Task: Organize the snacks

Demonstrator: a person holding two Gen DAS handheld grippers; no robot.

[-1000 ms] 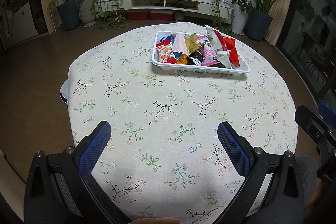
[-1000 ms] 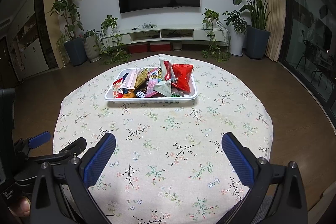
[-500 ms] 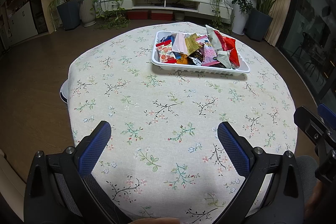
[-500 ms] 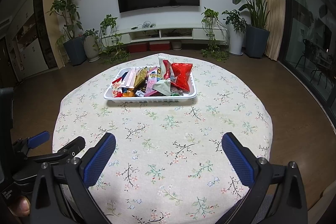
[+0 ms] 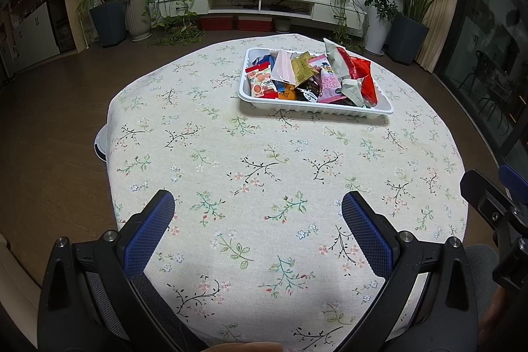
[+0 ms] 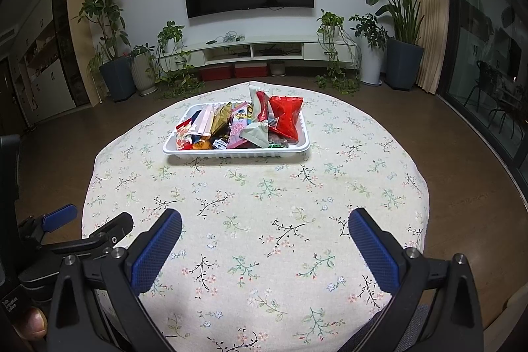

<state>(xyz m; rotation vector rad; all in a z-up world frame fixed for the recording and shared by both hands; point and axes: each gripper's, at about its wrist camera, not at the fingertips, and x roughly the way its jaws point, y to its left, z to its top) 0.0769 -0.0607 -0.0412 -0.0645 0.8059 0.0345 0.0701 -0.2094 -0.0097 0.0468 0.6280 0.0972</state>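
Both grippers, left gripper [image 5: 257,210] and right gripper [image 6: 264,228], hover wide open and empty at the table's near edge, while the white tray [image 6: 231,152] of snacks [image 6: 244,124] lies well ahead, long side crosswise, more squarely before the right 1.

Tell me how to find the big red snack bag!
Start at the round table with the flowery cloth and find the white tray on its far half. The big red snack bag leans at the tray's right end, beside a pale green packet. It is the largest solid shiny red packet in the tray.
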